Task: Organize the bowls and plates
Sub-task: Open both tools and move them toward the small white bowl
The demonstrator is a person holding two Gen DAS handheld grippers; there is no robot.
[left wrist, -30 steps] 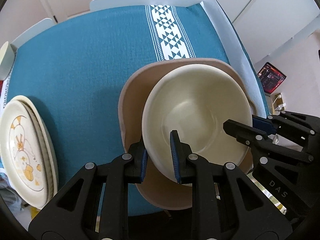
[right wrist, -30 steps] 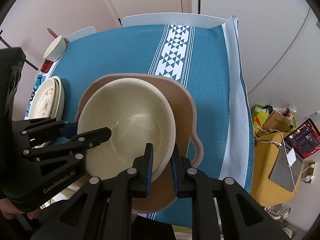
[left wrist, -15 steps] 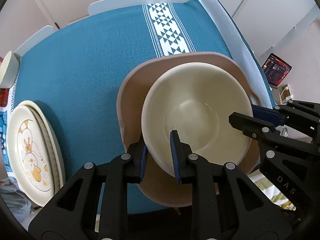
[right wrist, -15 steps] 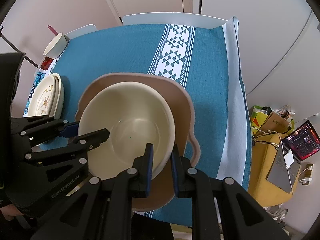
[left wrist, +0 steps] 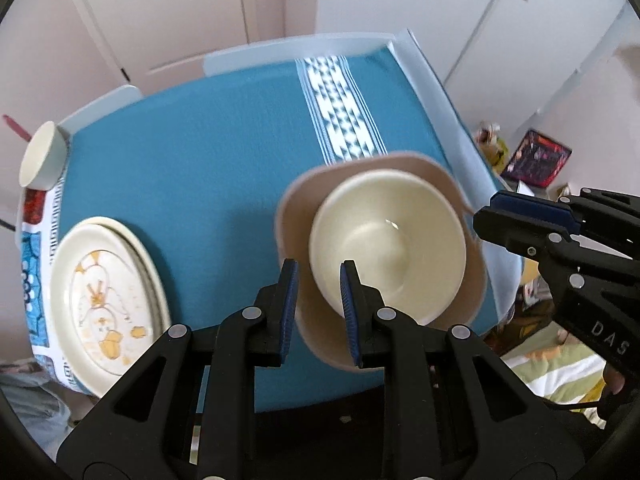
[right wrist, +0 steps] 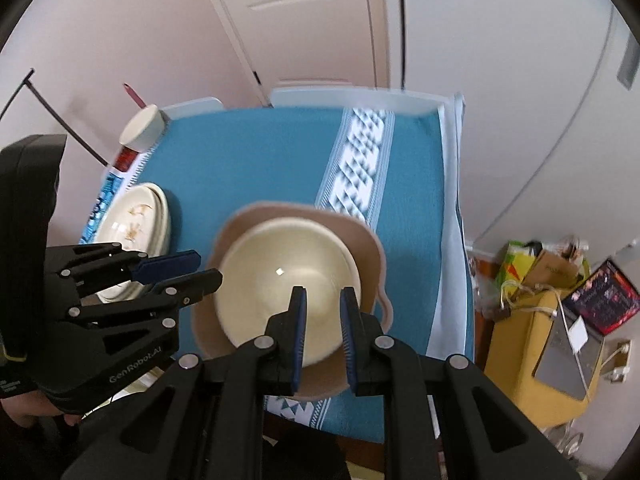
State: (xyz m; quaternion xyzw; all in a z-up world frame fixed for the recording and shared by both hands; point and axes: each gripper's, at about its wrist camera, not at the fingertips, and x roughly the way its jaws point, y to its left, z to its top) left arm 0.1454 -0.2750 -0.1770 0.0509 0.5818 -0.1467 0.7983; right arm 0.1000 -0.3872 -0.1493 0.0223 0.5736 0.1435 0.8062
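The tabletop (left wrist: 192,184) is covered by a teal cloth with a white band of dark triangles (left wrist: 340,116) running across it, and its far edges are pale. At the left side lies a stack of cream plates (left wrist: 104,300), the top one printed with a yellow-and-orange cartoon figure; a patterned blue-and-white mat shows under the stack. Toward the right side a tan dish (right wrist: 360,240) with a wavy rim and a small side handle holds a cream bowl (left wrist: 388,248) nested inside it.

The left claw (left wrist: 318,308) is closed narrowly over the near left rim of this pair, one blue pad outside the tan dish and the other inside the cream bowl. The right claw (right wrist: 323,328) is likewise pinched narrowly on the near right rim, with one pad inside the bowl and the other outside it. Whether the dish and bowl touch the cloth or hang above it cannot be told; both views are slightly blurred.

At the far left corner sits a small white cup (right wrist: 142,130) with a pink stick standing out of it. Off the right edge, a yellow stand carries a laptop (right wrist: 600,300).
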